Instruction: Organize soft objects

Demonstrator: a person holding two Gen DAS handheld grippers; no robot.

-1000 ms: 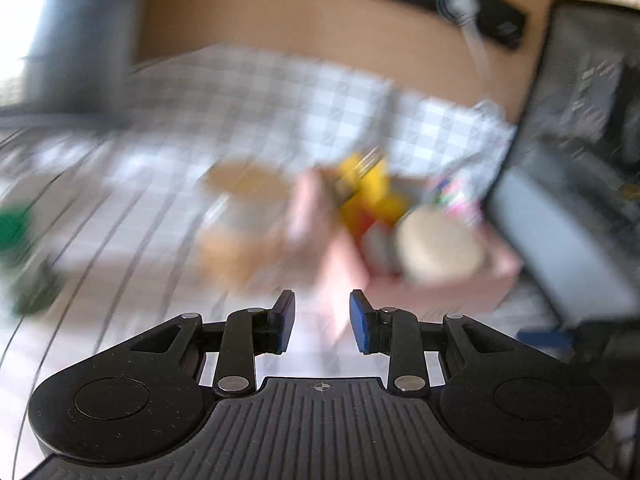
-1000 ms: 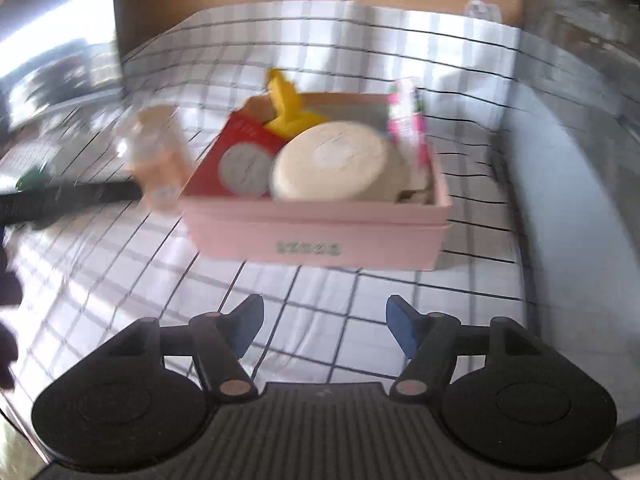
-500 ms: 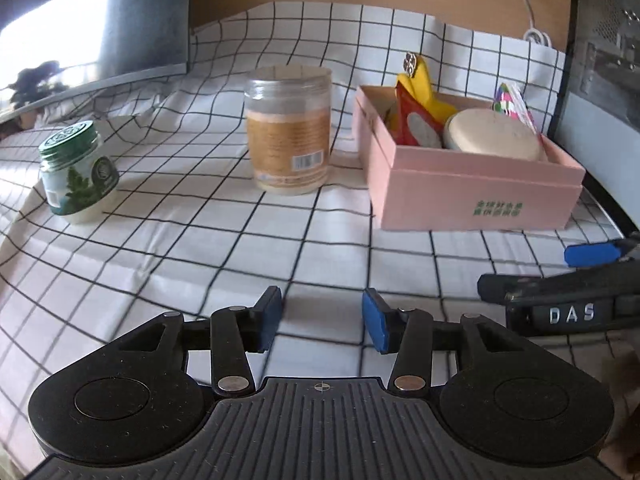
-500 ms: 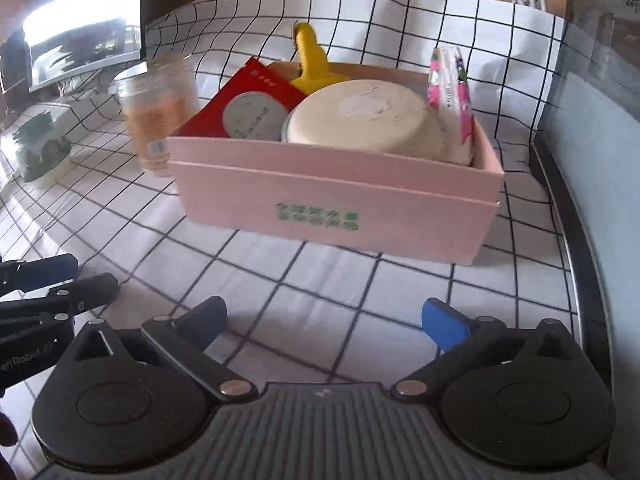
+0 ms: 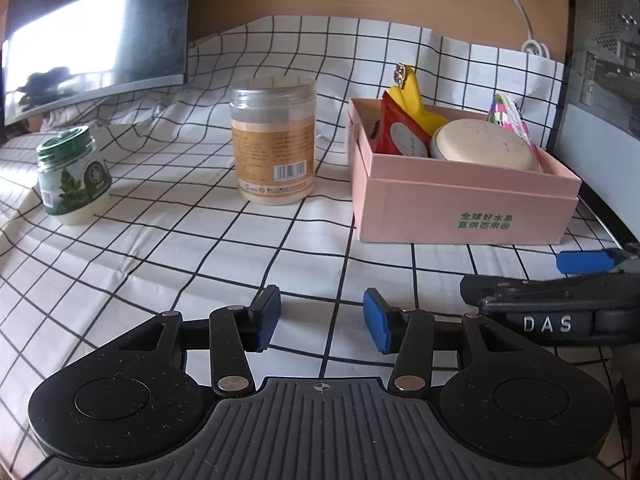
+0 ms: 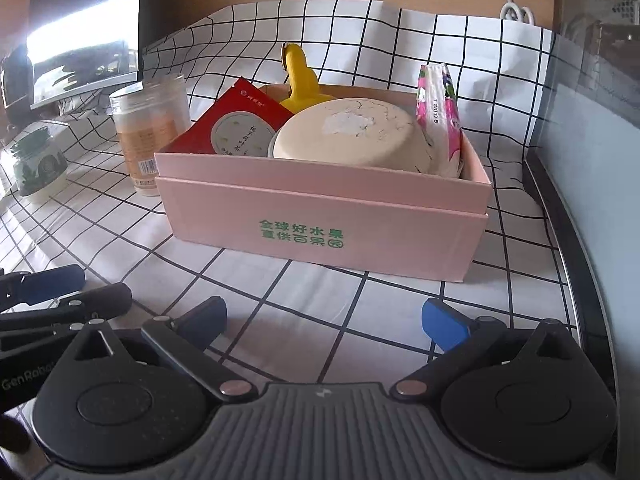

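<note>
A pink box [image 6: 320,216] [image 5: 464,208] stands on the checked cloth. It holds a round cream cushion [image 6: 352,132] [image 5: 480,144], a red packet [image 6: 236,124] [image 5: 400,132], a yellow item [image 6: 300,76] [image 5: 412,96] and a pink floral pack [image 6: 438,116] [image 5: 512,120]. My right gripper [image 6: 324,320] is open and empty, low in front of the box. My left gripper [image 5: 322,320] is open and empty, to the left of the right one, whose side shows in the left wrist view [image 5: 560,304].
A clear jar [image 5: 274,144] [image 6: 152,136] stands left of the box. A green-lidded jar [image 5: 72,176] [image 6: 38,160] stands further left. A monitor [image 5: 92,36] is at the back left. A dark appliance [image 5: 600,80] borders the right side.
Both grippers have pulled back from the box and come lower over the cloth. The right jaws have opened wider and the left jaws a little. The blur is gone.
</note>
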